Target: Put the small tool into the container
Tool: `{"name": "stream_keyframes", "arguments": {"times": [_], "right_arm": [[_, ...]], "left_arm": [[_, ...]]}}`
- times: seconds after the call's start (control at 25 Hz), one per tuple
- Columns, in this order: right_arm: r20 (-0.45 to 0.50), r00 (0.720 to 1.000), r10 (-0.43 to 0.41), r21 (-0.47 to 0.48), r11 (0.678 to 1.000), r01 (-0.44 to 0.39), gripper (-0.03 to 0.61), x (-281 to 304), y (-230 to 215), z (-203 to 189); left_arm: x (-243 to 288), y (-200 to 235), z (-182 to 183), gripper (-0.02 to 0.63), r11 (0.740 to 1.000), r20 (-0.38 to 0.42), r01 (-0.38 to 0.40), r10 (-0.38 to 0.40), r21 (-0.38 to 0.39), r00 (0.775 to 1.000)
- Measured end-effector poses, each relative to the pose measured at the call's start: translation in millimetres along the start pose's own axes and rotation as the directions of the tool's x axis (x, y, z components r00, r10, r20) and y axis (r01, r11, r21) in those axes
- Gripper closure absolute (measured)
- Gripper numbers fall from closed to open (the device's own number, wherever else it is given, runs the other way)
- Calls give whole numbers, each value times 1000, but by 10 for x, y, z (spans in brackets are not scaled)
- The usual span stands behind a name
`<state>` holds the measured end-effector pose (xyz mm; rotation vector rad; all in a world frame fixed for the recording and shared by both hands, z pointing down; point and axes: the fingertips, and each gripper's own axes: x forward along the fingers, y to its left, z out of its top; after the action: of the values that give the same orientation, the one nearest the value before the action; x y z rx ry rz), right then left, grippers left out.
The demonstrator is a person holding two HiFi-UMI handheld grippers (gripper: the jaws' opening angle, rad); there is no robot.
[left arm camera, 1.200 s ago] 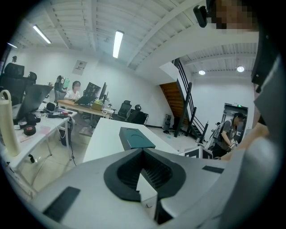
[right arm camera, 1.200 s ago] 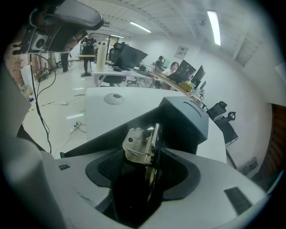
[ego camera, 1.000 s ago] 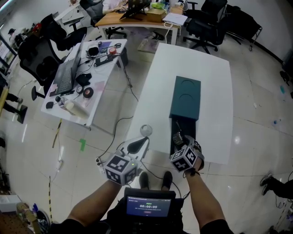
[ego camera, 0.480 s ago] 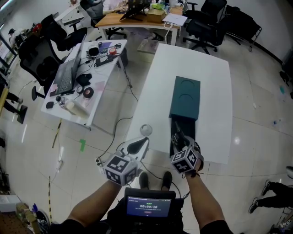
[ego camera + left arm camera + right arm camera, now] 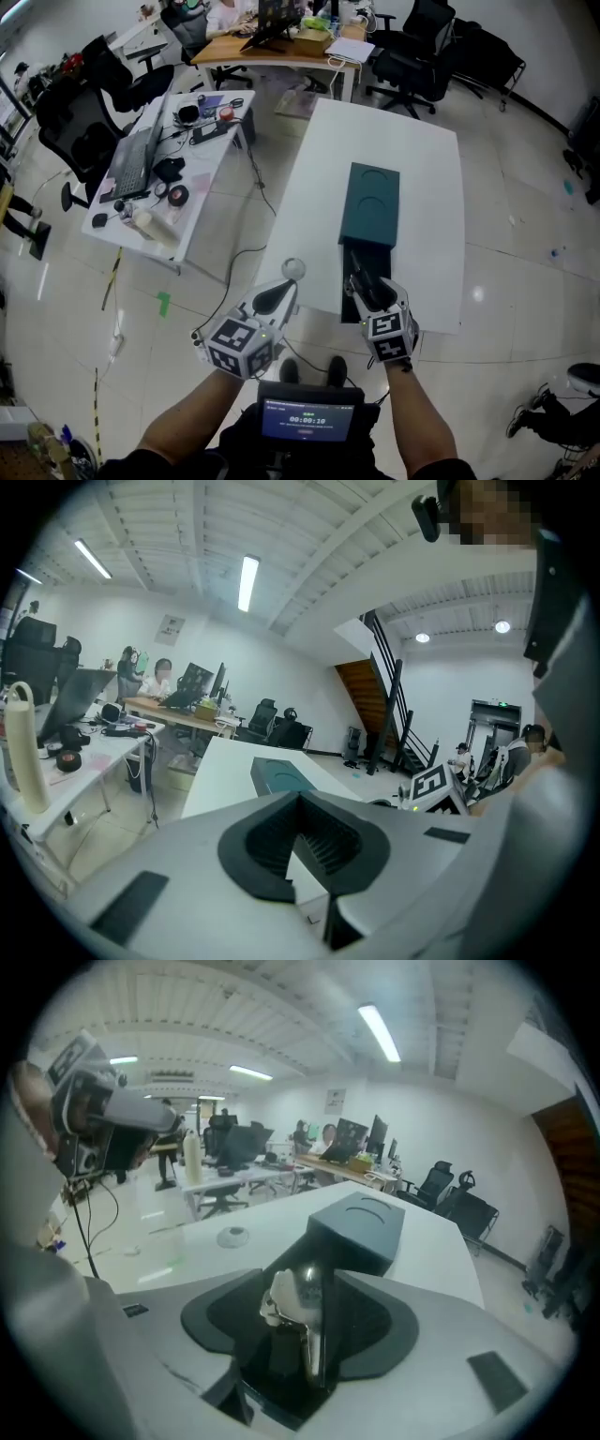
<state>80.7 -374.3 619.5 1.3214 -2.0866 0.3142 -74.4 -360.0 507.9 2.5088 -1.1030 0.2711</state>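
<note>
A dark teal container point(image 5: 373, 202) lies lengthwise on the white table point(image 5: 422, 169). A black open section point(image 5: 354, 258) juts from its near end. My right gripper point(image 5: 362, 274) hovers over that black section, shut on a small silvery metal tool point(image 5: 298, 1309). In the right gripper view the container point(image 5: 358, 1230) sits just beyond the jaws. My left gripper point(image 5: 279, 296) hangs at the table's near left edge, jaws together with nothing between them. The left gripper view shows the container point(image 5: 281, 778) farther along the table.
A small clear round disc point(image 5: 293, 269) lies on the table near the left gripper, also seen as the disc point(image 5: 232, 1236). A cluttered desk point(image 5: 159, 178) with a laptop stands to the left. Office chairs point(image 5: 412, 56) stand beyond the table's far end.
My right gripper has moved forward with the tool, from the table's near edge to over the black section of the container. The left gripper has barely shifted.
</note>
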Motion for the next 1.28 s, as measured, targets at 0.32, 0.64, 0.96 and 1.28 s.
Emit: {"name": "stream_keyframes", "arguments": {"times": [0.32,0.64,0.96,1.28], "right_arm": [[247,969,-22,213,976,-32,345,-956,-181,583],[448,885,-125,352,935,-46,530,-2165,-347,968],[511,837,-196,400,916,-31,571,-2811,-188,850],[517,816,-257,396,918,38,572,-3462,57,703]], "left_arm": [[-308,-233,343,597,1000,83,26,-26,4,996],[-716,-506,579,597,995,157,99,-102,30,982],[-917,-568,755,597,990,227,141,-142,22,963],[-1162,-1236,625,597,969,219,239,-247,63,944]]}}
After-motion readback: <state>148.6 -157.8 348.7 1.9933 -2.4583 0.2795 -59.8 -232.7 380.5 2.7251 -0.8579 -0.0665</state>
